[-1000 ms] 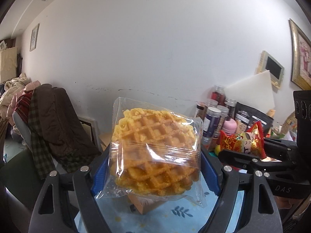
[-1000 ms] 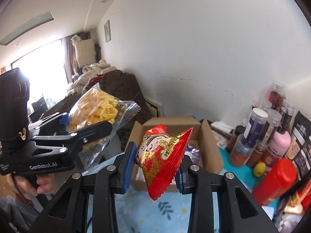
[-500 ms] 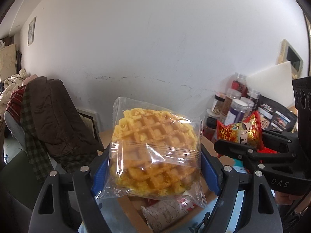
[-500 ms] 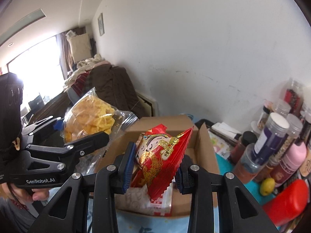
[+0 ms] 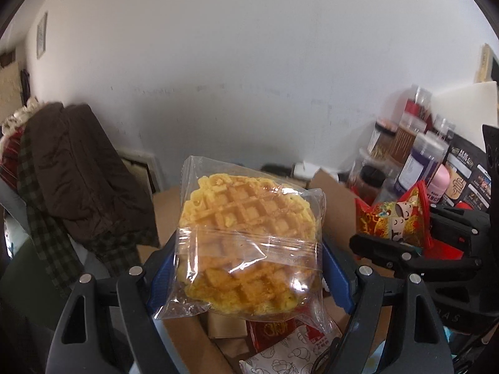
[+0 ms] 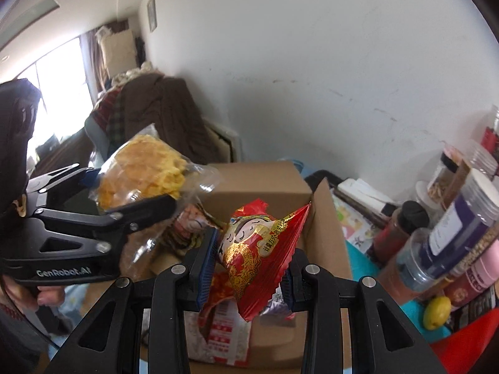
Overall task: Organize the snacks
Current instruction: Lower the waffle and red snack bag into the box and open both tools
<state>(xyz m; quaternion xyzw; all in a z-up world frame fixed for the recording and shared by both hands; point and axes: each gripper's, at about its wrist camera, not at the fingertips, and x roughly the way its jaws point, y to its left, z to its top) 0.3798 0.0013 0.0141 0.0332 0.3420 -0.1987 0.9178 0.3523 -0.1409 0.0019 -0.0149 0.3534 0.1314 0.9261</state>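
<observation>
While grippers clench waffle (image 5: 246, 243) and red packet (image 6: 259, 255), teal tablecloth (image 6: 358, 265) meets white wall (image 6: 327, 62).

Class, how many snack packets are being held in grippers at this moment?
2: the waffle packet in the left gripper, the red packet in the right gripper. More packets lie below, in the cardboard box.
</observation>
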